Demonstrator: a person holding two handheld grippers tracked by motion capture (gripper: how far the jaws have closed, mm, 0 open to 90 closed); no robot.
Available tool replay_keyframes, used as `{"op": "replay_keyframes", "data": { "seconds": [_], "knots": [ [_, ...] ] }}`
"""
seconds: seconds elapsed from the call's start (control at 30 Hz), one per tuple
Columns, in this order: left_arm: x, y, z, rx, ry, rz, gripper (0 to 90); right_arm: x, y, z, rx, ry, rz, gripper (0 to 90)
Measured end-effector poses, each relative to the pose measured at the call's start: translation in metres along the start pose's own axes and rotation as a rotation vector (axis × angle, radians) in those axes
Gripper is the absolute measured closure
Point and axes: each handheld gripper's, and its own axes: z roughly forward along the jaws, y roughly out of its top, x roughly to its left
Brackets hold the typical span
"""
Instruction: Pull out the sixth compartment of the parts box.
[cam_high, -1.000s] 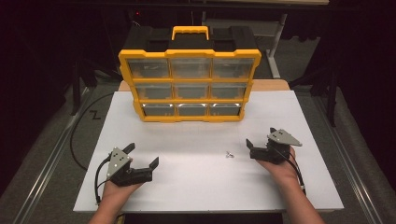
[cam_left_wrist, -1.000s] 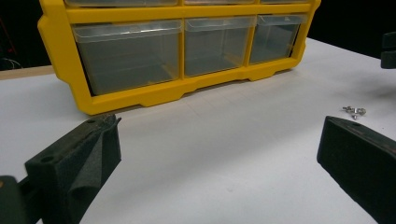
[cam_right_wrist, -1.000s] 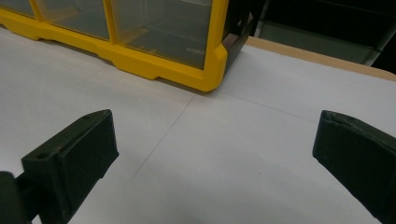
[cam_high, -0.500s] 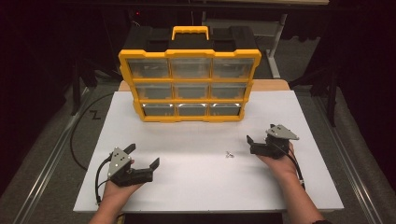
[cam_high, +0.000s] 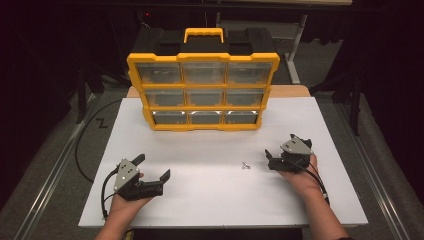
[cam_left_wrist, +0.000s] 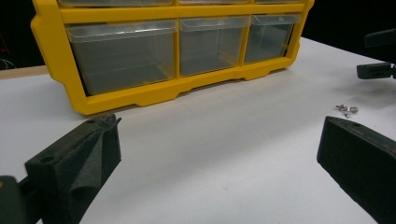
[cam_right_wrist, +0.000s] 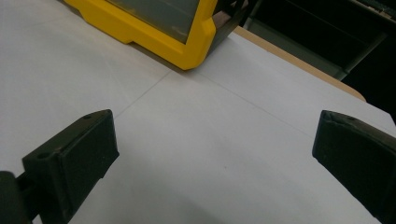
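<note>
Drawer cabinet (cam_high: 202, 92) stands on table (cam_high: 220, 200), ahead of both grippers. Small screws (cam_high: 245, 165) lie on table just left of right gripper (cam_high: 280, 152), well right of left gripper (cam_high: 152, 167). Both grippers sit near table's front edge, well apart.

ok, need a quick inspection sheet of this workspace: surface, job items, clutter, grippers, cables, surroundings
Surface: white tabletop, flat, bare wood edge showing behind the organizer.
Job's things: small metal screws, a loose cluster lying between the hands, nearer the right one; yellow drawer organizer upright at the back, nine clear drawers, all shut.
Clutter: nothing seen.
Grippers: left hand-held gripper open, empty, low over the table; right hand-held gripper open, empty, beside the screws, not touching them.
Cables: black cable loops off the table's left edge; another trails along the right forearm.
Surroundings: dark room, grey floor, metal frames behind the table.
</note>
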Motion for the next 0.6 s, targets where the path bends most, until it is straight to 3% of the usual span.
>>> {"op": "replay_keyframes", "data": {
  "seconds": [0.17, 0.43, 0.47, 0.53, 0.6],
  "knots": [
    [0.0, 0.0, 0.0, -0.003, -0.002, 0.002, 0.3, 0.0, -0.002, -0.001, 0.008, -0.019, -0.048, 1.2],
    [0.0, 0.0, -0.001, -0.01, -0.003, 0.001, 0.3, 0.008, -0.007, -0.003, 0.018, -0.058, -0.183, 1.7],
    [0.0, 0.0, -0.001, -0.011, -0.004, 0.002, 0.3, 0.008, -0.007, -0.003, 0.018, -0.058, -0.183, 1.7],
    [-0.001, 0.0, -0.001, -0.012, -0.005, 0.004, 0.3, 0.011, -0.008, -0.003, 0.025, -0.072, -0.232, 1.8],
    [0.0, 0.0, -0.001, -0.012, -0.006, 0.005, 0.3, 0.012, -0.008, -0.003, 0.026, -0.079, -0.246, 1.9]
  ]
}}
